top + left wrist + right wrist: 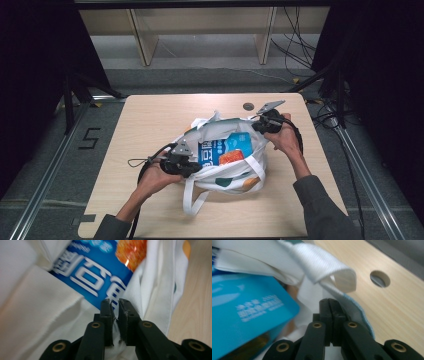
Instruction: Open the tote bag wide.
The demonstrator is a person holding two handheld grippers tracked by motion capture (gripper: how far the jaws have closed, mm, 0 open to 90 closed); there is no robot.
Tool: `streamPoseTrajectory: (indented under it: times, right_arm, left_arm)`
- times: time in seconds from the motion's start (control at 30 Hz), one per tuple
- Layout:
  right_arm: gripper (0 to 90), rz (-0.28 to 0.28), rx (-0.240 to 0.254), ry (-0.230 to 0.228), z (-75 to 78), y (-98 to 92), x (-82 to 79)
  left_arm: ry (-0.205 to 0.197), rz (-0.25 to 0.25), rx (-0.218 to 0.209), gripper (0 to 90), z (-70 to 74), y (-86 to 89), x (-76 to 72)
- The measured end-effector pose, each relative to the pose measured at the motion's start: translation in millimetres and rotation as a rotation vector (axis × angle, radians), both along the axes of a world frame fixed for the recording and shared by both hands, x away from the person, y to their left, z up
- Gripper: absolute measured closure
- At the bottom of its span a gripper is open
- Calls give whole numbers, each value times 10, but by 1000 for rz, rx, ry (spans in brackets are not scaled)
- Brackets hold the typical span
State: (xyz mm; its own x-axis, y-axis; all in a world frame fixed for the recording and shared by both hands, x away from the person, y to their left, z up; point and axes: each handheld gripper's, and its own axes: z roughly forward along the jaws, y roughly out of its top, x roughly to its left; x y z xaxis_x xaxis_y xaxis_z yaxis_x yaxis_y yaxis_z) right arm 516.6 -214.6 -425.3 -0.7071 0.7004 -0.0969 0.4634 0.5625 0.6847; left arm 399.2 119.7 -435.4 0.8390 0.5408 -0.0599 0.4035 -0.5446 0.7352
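A white tote bag (227,181) lies in the middle of the wooden table (150,125), its mouth held apart. Inside it a blue package (220,150) with white lettering rests beside an orange packet (231,158). My left gripper (197,167) is at the bag's near-left rim; in the left gripper view its jaws (114,302) pinch white cloth, with the blue package (95,277) just beyond. My right gripper (256,126) is at the far-right rim. There the right gripper view has its jaws (331,301) pressed together on the bag's thin edge, under a folded white strap (324,267).
A round hole (248,106) in the tabletop lies just behind the bag, close to my right gripper. One bag strap (190,200) trails toward the front edge. Cables run from both grippers. Shelving stands on the floor beyond the table.
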Motion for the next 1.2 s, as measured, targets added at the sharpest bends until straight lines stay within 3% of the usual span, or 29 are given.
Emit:
streamPoseTrajectory:
  times: [0.07, 0.1, 0.13, 0.17, 0.2, 0.23, 0.33, 0.4, 0.43, 0.47, 0.5, 0.57, 0.7, 0.77, 0.83, 0.93, 1.0, 1.03, 1.07, 1.13, 1.2]
  right_arm:
    - [900, 34, 3, -31, 108, 11, -77]
    - [900, 54, 31, -52, 182, 60, -193]
    - [900, 75, 41, -69, 220, 79, -253]
    - [900, 95, 55, -76, 241, 103, -313]
    - [900, 95, 55, -76, 241, 103, -313]
    - [900, 129, 49, -91, 255, 139, -411]
    - [900, 137, 39, -102, 262, 138, -474]
    - [900, 99, 51, -115, 250, 57, -474]
    - [900, 99, 51, -115, 250, 57, -474]
    - [900, 61, 47, -106, 197, -40, -393]
    - [900, 28, 39, -98, 153, -86, -350]
    - [900, 16, 35, -78, 99, -130, -305]
    - [900, -26, 50, -4, -175, -176, -209]
    - [900, -26, 48, 3, -187, -173, -198]
    - [900, -23, 41, -17, -169, -155, -210]
    - [900, -6, 81, -41, -24, -155, -302]
    - [898, 33, 91, -93, 86, -169, -369]
    - [891, 55, 113, -116, 183, -173, -456]
    - [891, 55, 113, -116, 183, -173, -456]
    - [888, 66, 143, -118, 287, -172, -587]
    - [886, 77, 151, -132, 306, -177, -616]
  left_arm:
    - [-33, 39, -49, 800, 97, 71, 61]
    - [-61, 71, -67, 799, 149, 108, 104]
    - [-96, 134, -110, 795, 232, 182, 206]
    - [-96, 134, -110, 790, 232, 182, 206]
    - [-113, 166, -114, 790, 264, 224, 264]
    - [-114, 187, -128, 793, 283, 256, 327]
    - [-124, 252, -209, 794, 319, 310, 474]
    - [-126, 274, -203, 800, 321, 333, 558]
    - [-123, 286, -178, 800, 301, 339, 602]
    - [-120, 311, -120, 807, 227, 371, 700]
    - [-100, 320, -131, 812, 172, 383, 746]
    - [-77, 328, -135, 820, 122, 399, 783]
    - [-34, 345, -104, 841, -63, 398, 885]
    - [-35, 347, -101, 842, -62, 404, 892]
    - [-25, 350, -115, 823, -39, 402, 886]
    - [-34, 326, -141, 803, 42, 402, 816]
    - [-59, 313, -150, 778, 114, 398, 743]
    - [-69, 311, -177, 767, 181, 386, 665]
    - [-69, 311, -177, 763, 181, 386, 665]
    - [-79, 265, -197, 740, 261, 387, 550]
    - [-76, 269, -215, 715, 275, 372, 504]
